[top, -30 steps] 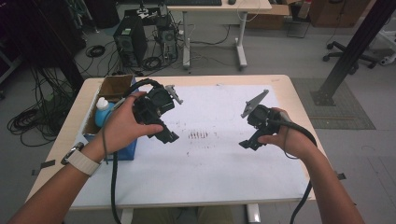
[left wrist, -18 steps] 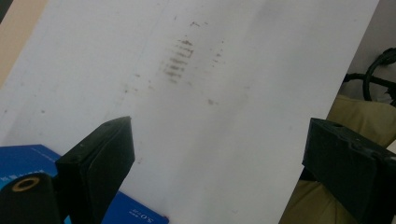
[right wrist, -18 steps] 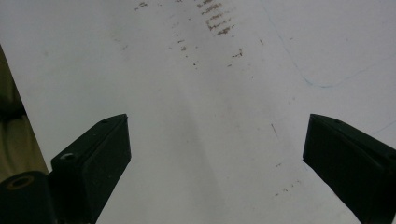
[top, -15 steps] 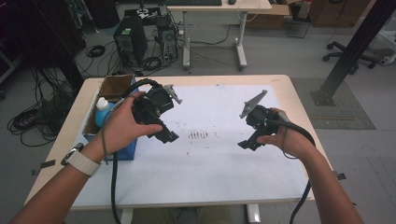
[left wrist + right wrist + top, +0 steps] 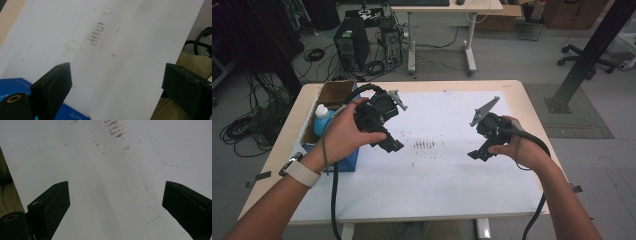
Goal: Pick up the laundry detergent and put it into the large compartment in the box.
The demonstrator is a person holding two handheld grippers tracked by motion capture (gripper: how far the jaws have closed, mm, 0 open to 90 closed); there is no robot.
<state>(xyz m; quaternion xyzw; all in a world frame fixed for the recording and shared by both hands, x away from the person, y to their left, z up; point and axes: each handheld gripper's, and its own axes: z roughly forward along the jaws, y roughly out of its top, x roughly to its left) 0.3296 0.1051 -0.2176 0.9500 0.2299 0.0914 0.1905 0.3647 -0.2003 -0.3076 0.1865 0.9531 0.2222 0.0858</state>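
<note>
L gripper (image 5: 394, 146) jaws wide, empty; R gripper (image 5: 477, 154) same. Blue box (image 5: 72, 113) print unreadable.

I hold my left gripper (image 5: 393, 145) and my right gripper (image 5: 476, 154) above the white sheet (image 5: 437, 185), the brown smudges (image 5: 424, 145) between them, a blue box (image 5: 346, 160) under my left hand (image 5: 349, 132).
</note>
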